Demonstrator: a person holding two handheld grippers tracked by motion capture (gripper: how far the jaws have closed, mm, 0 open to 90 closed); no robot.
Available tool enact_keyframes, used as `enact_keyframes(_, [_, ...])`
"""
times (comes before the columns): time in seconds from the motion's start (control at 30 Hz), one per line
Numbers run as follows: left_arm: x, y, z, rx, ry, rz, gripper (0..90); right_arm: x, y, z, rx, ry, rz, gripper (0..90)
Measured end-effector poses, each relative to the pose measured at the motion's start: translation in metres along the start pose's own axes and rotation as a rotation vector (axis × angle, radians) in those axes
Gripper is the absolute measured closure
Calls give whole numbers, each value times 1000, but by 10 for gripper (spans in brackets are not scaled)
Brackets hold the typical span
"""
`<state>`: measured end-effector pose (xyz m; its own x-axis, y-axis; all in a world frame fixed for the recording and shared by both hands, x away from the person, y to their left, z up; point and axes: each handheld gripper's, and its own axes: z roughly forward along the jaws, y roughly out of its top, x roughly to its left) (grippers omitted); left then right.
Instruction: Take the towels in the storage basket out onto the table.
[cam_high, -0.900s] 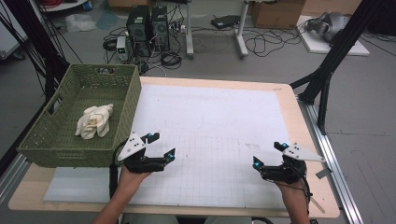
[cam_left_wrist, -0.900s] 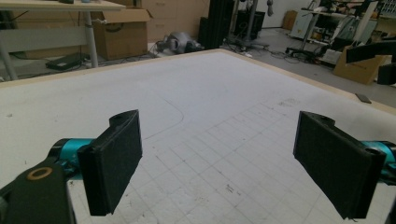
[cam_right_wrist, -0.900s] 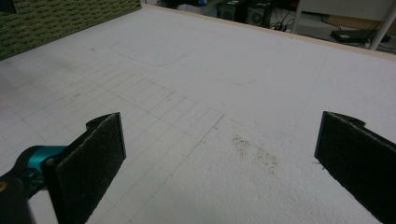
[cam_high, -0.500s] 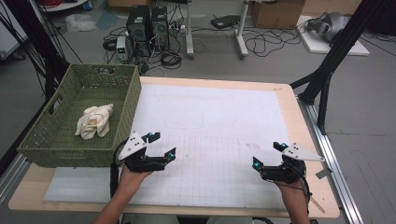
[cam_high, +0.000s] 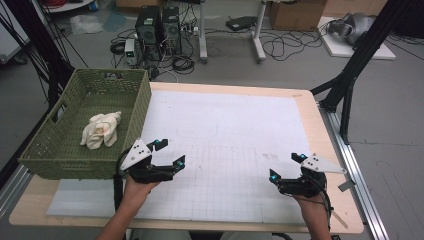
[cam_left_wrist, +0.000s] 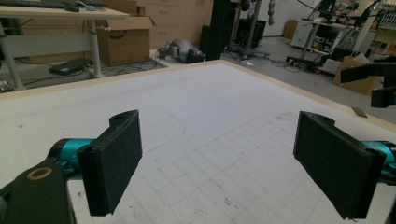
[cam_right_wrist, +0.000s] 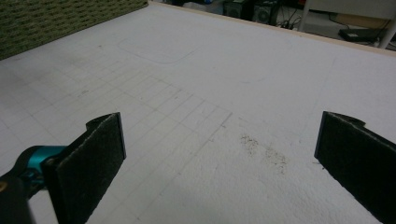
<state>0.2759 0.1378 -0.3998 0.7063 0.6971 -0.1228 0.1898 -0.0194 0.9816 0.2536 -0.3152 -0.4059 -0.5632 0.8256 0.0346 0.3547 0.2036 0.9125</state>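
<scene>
Beside basket (cam_high: 85, 165), left gripper (cam_high: 170, 153) (jaws apart).

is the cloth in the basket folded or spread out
Neither: the cloth lies bunched in a crumpled heap on the floor of the green basket.

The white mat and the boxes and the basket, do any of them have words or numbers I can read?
None can be read.
White mat: printed grid lines and a drawn outline, no words or numbers.
Green basket: no label.
Cardboard box in the left gripper view: no print clear enough to read.
Computer towers on the floor: too small to tell.
</scene>
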Motion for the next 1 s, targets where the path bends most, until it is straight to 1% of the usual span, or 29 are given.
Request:
enact_keyframes(0.07, [-1, 5, -3, -5, 0, 7, 159, 1, 1, 1, -1, 5, 1, 9])
enact_keyframes(0.2, [-2, 18, -10, -19, -4, 1, 159, 3, 3, 2, 2, 10, 2, 9])
enact_keyframes(0.33, [0, 37, -21, -40, -1, 0, 159, 4, 4, 4, 4, 15, 1, 8])
enact_keyframes(0.43, [4, 53, -31, -59, 9, 13, 159, 4, 4, 4, 3, 17, -4, 9])
enact_keyframes(0.53, [11, 68, -42, -66, 24, 27, 159, 4, 5, 4, -1, 17, -1, 8])
enact_keyframes(0.67, [26, 84, -57, -79, 55, 33, 159, 3, 5, 3, 3, 14, 2, 9])
enact_keyframes(0.77, [41, 94, -69, -80, 82, 37, 159, 3, 4, 4, 3, 15, 2, 9])
enact_keyframes(0.87, [59, 103, -79, -79, 103, 21, 159, 3, 4, 4, 5, 15, 2, 9])
enact_keyframes(1.0, [88, 114, -90, -69, 142, -8, 159, 4, 3, 4, 9, 15, 0, 9])
